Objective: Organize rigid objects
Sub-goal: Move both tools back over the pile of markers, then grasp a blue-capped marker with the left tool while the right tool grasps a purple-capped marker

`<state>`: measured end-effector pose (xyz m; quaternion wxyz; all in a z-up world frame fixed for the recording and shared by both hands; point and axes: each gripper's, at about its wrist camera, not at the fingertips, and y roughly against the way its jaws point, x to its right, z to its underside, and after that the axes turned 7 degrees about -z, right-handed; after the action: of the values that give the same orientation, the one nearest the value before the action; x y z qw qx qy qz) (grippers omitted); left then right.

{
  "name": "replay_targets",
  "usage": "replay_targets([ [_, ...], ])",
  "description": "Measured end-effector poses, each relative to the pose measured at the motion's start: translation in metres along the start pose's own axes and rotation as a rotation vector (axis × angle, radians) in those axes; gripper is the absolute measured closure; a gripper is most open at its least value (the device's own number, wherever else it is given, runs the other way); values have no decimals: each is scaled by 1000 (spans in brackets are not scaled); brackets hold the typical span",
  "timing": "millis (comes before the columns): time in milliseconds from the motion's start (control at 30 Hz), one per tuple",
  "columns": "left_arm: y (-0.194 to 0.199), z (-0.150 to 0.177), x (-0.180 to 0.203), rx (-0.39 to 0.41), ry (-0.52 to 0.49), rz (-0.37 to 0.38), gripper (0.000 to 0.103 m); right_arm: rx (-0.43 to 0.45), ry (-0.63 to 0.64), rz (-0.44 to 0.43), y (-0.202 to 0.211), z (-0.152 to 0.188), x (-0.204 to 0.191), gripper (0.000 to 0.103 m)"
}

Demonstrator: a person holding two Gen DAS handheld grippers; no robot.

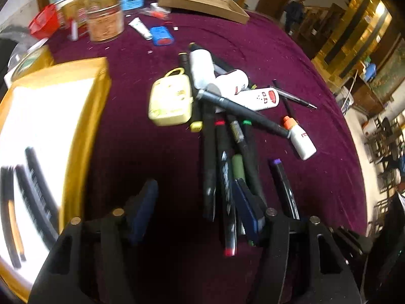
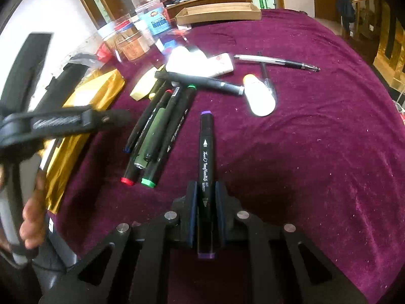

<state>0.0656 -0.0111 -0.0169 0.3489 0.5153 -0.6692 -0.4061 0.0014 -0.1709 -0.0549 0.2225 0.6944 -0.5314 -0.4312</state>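
Note:
A black marker with purple caps (image 2: 206,147) lies along the maroon cloth, and my right gripper (image 2: 205,202) is shut on its near part. The same marker (image 1: 283,182) shows at the right of the left wrist view. My left gripper (image 1: 195,205) stands open just above the cloth; its right finger (image 1: 246,207) overlaps the near ends of a pile of black markers (image 1: 220,157). From the right wrist view the pile (image 2: 162,126) lies left of the held marker. A gold tray (image 1: 83,116) with a white lining holds several black markers (image 1: 38,185).
A yellow case (image 1: 172,101), white bottles (image 1: 258,98), an orange-capped small bottle (image 1: 301,139) and pens (image 2: 276,62) lie behind the pile. Jars (image 1: 105,15), a red basket (image 1: 43,21) and a cardboard tray (image 1: 202,2) stand at the back. A hand (image 2: 33,215) holds the left gripper's handle.

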Motion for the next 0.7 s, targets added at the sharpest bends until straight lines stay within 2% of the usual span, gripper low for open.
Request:
replay_targets([
  [67, -14, -7, 5, -16, -18, -22, 61, 6, 10, 12, 0, 1, -2, 90],
  [133, -24, -10, 5, -31, -3, -18, 68, 1, 28, 35, -1, 2, -5, 89],
  [233, -30, -10, -5, -46, 51, 40, 69, -5, 37, 28, -3, 3, -4, 89],
  [300, -29, -7, -7, -30, 51, 45, 70, 1, 42, 21, -7, 2, -3, 89],
  [500, -34, -12, 13, -4, -41, -63, 70, 7, 85, 70, -11, 0, -10, 89],
  [567, -29, -6, 12, -1, -63, -82, 89, 8, 79, 58, -10, 1, -8, 89],
  [633, -22, 10, 8, -9, -72, -71, 90, 7, 68, 50, -8, 2, -5, 89],
  [700, -8, 34, -5, -39, -47, -16, 90, 9, 65, 45, -6, 4, -5, 89],
])
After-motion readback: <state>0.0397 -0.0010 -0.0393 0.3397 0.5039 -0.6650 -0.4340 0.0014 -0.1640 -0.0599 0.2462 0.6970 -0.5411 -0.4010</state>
